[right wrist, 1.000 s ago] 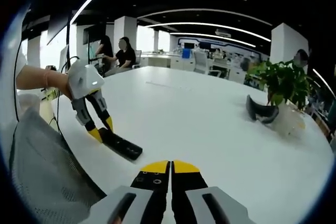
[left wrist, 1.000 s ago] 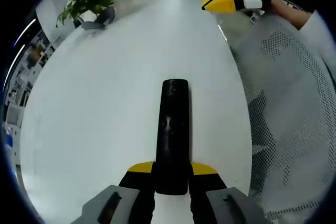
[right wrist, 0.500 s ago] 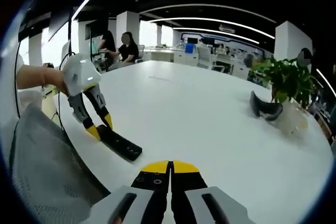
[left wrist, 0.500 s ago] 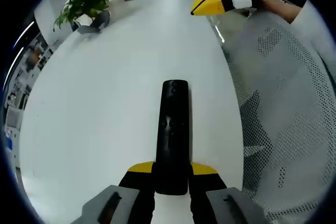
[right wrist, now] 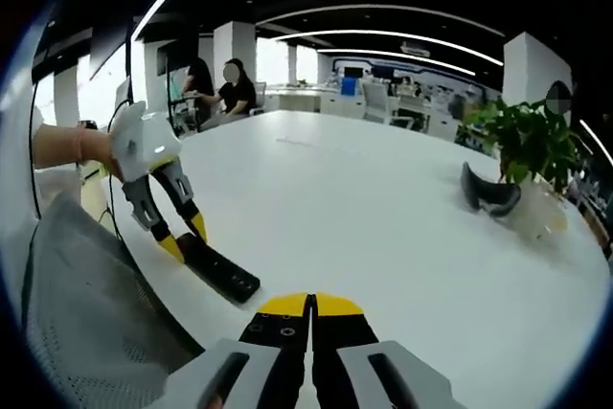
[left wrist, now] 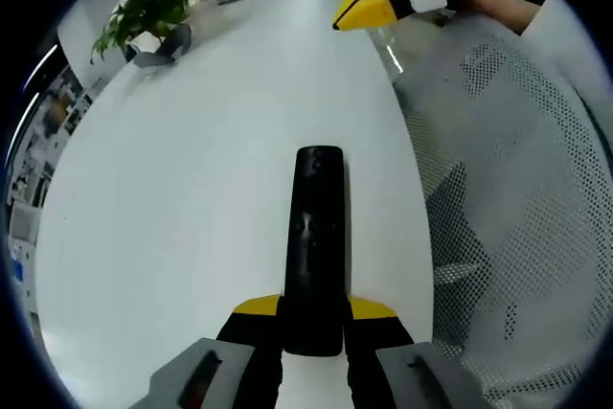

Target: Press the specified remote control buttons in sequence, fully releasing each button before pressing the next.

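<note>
While the long black plastic remote control (left wrist: 317,246) lies on the white round table (left wrist: 192,189), its near end sits clamped between the yellow-tipped jaws of the left gripper (left wrist: 314,311); the far end points away along the tabletop, close to the table's edge, with a white mesh chair back (left wrist: 517,189) just past that edge.

- Left gripper view: buttons show as small dark bumps near the remote's middle. No print or brand readable on it.
- Far left of table: green potted plant (left wrist: 144,7) with a dark curved object (left wrist: 163,43) beside it.
- Top right: right gripper (left wrist: 369,9) hangs over the table rim, well apart from the remote.

Right gripper view:
- Left gripper (right wrist: 182,232) pinches the end of the remote (right wrist: 220,273) near the table edge, a hand (right wrist: 72,146) behind it.
- Right gripper (right wrist: 309,306): jaws pressed together, nothing between them, tips above bare tabletop.
- Plant (right wrist: 527,141) and dark curved object (right wrist: 490,193) at right. Two people seated at a far desk.
- Background signage too small to read.

Judgement: the steadying hold is set, and no press is under way. Next move calls for bringing the closed right tips across and down onto the first named button, then lifting fully clear. Which button that is, I cannot tell.
</note>
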